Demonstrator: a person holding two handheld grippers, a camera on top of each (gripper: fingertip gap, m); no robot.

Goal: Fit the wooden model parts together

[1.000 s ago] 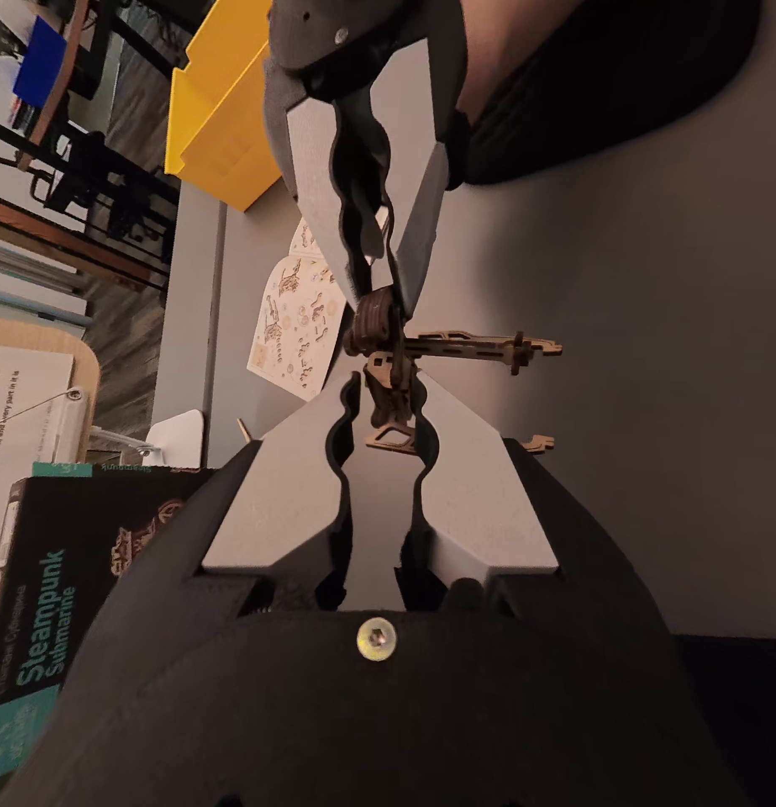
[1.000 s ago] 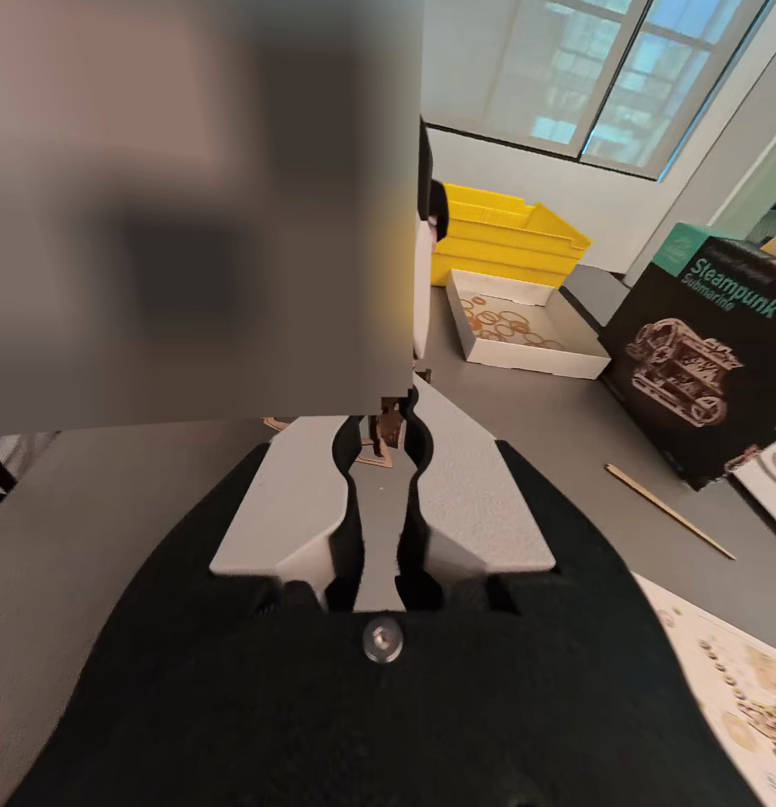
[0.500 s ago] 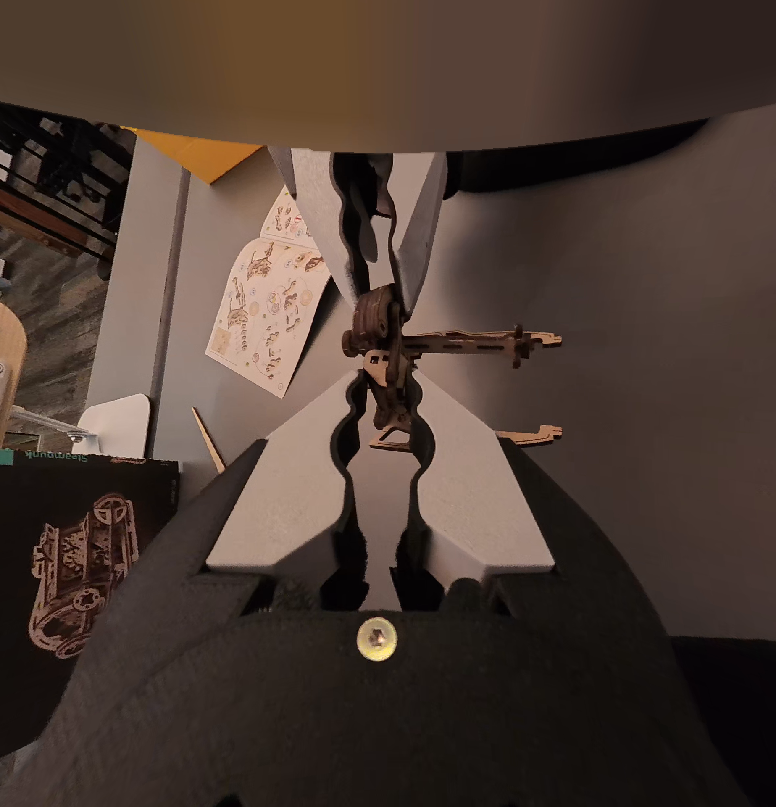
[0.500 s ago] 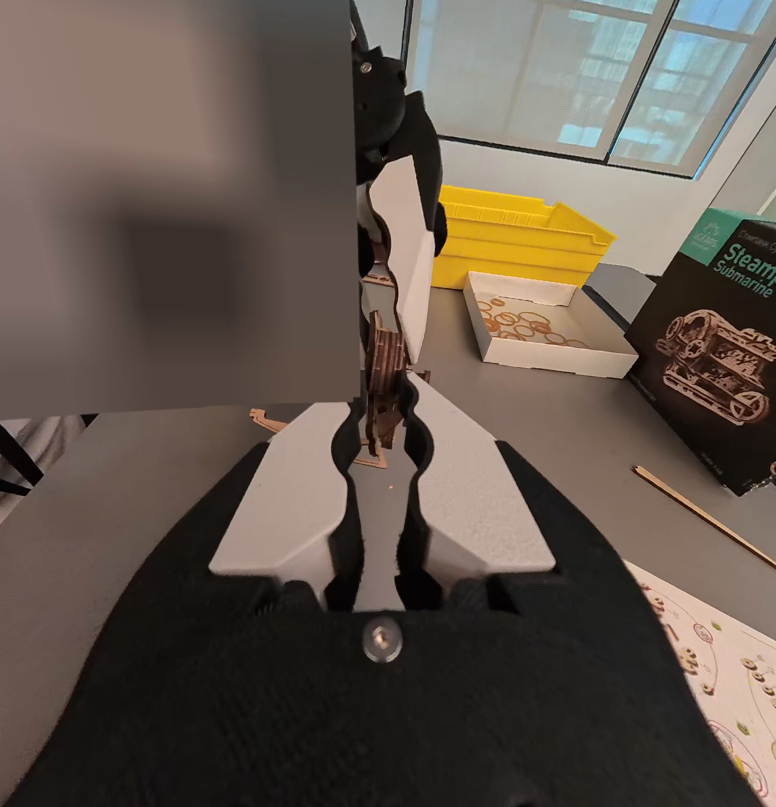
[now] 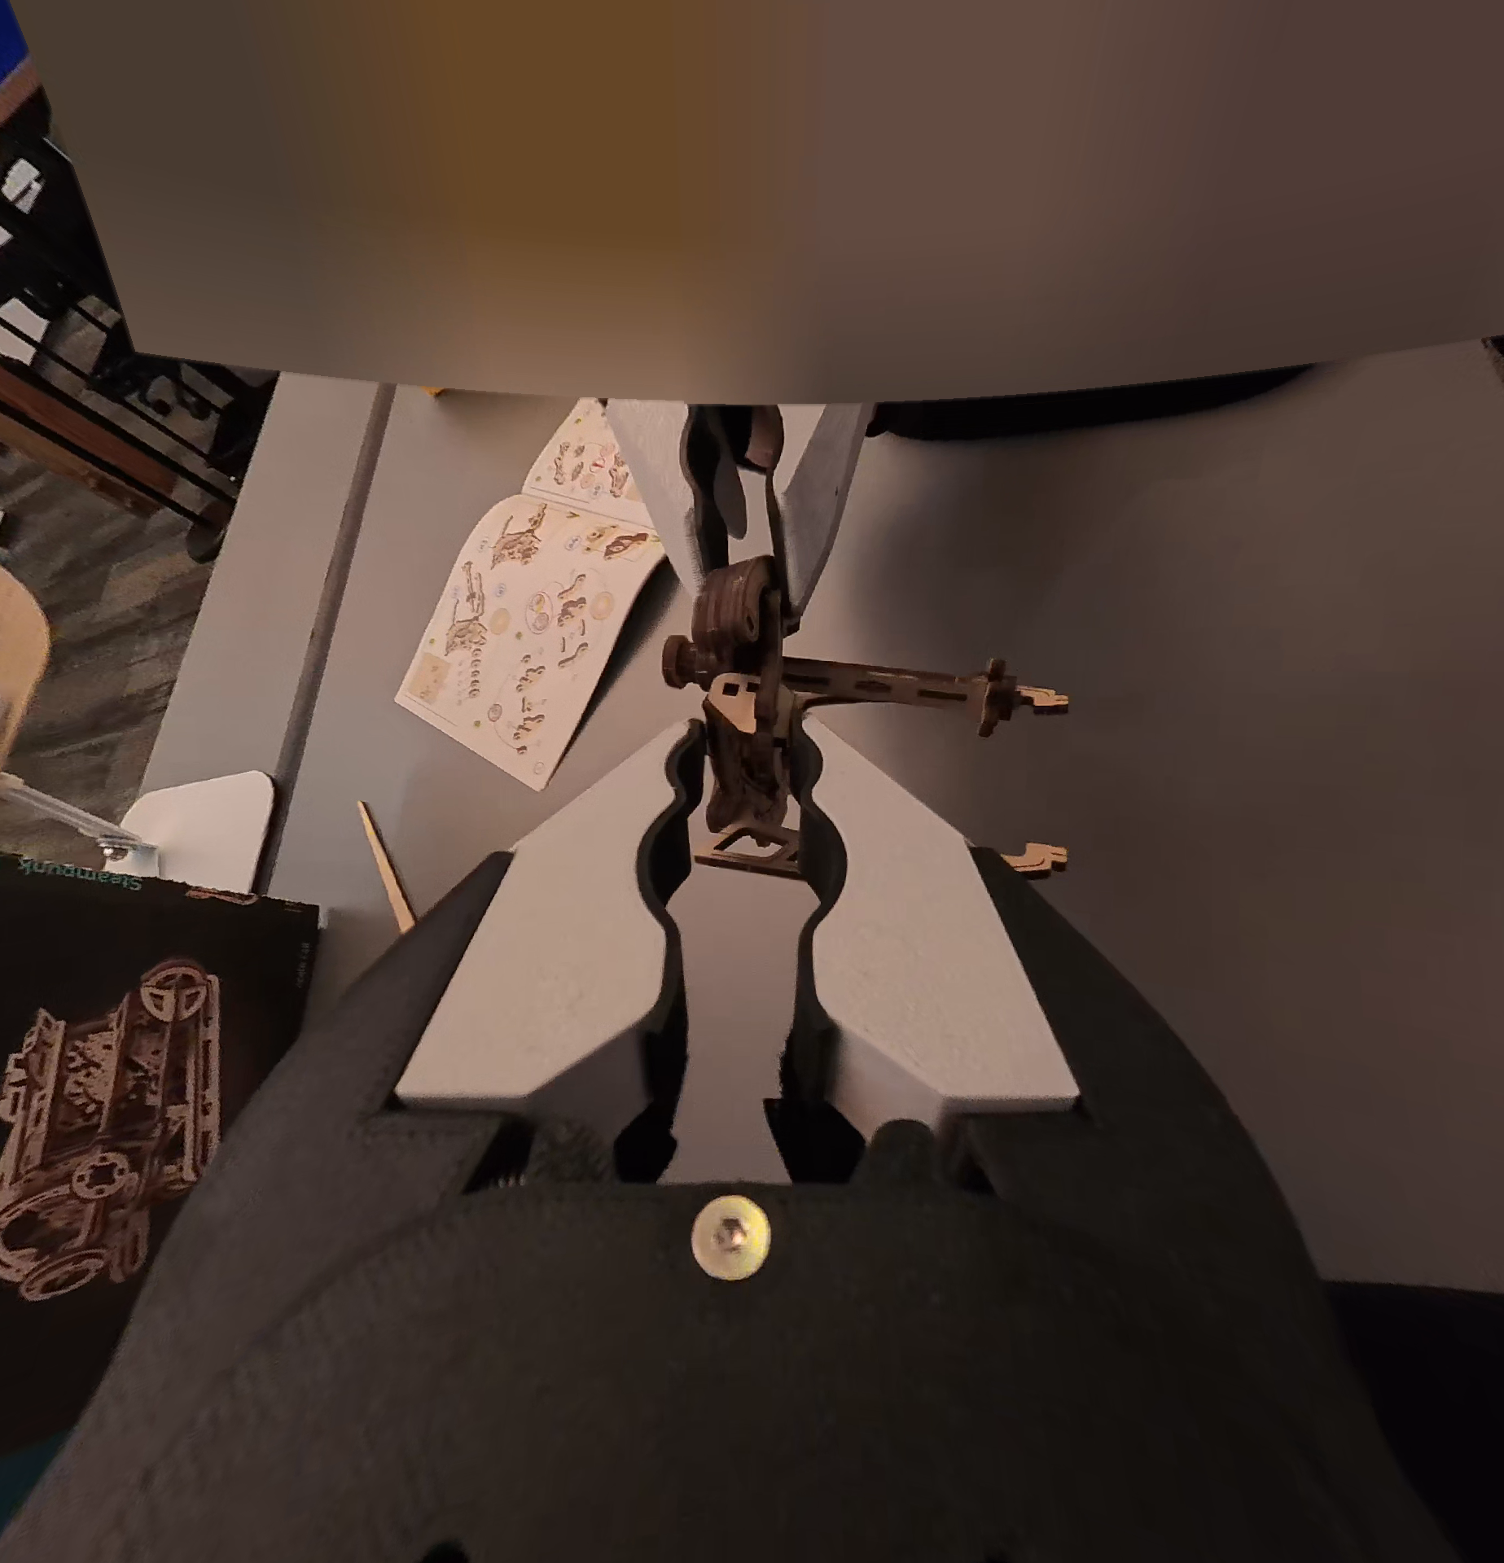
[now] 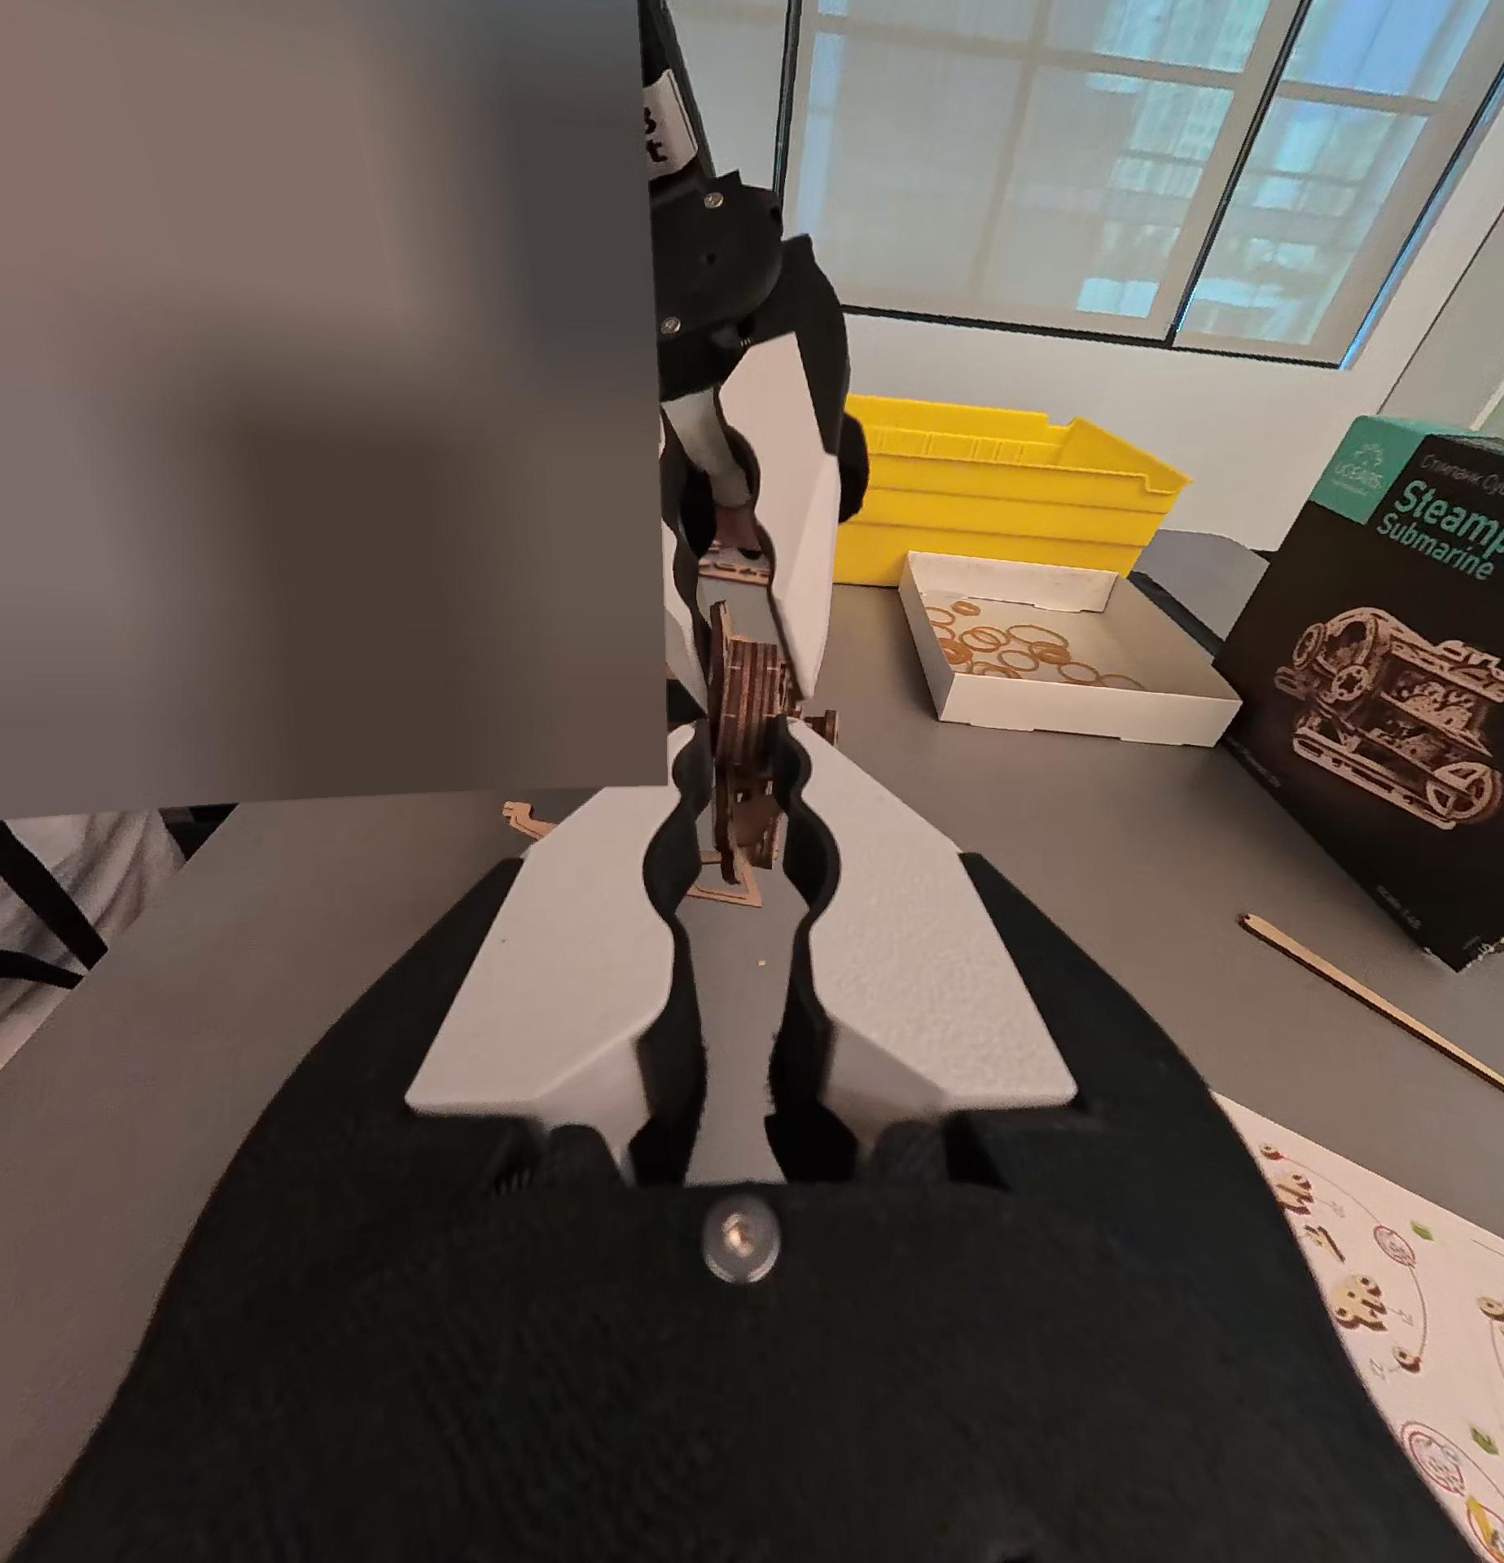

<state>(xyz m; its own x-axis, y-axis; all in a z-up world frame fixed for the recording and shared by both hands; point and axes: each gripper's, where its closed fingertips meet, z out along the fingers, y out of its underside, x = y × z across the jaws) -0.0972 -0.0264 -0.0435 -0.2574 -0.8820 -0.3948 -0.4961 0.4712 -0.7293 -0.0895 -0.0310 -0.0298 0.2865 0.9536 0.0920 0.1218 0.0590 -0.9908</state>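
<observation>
— Right wrist view: what is sitting on the grey table [image 6: 985,846]?

— A yellow bin [image 6: 1002,499], a white tray [image 6: 1061,702] of rings, a dark kit box [image 6: 1400,693], a wooden stick [image 6: 1391,1015] and an instruction sheet [image 6: 1408,1319]; windows [image 6: 1112,152] are glowing behind.

— And the grippers?

— Both are clenching the wooden model [image 5: 744,719] above the table: left gripper [image 5: 744,765] gripping its lower part, right gripper [image 5: 744,584] pinching its layered disc.

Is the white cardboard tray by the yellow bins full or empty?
Nearly empty: the white tray holds only a thin scatter of rubber bands, with bare floor showing between them.
</observation>
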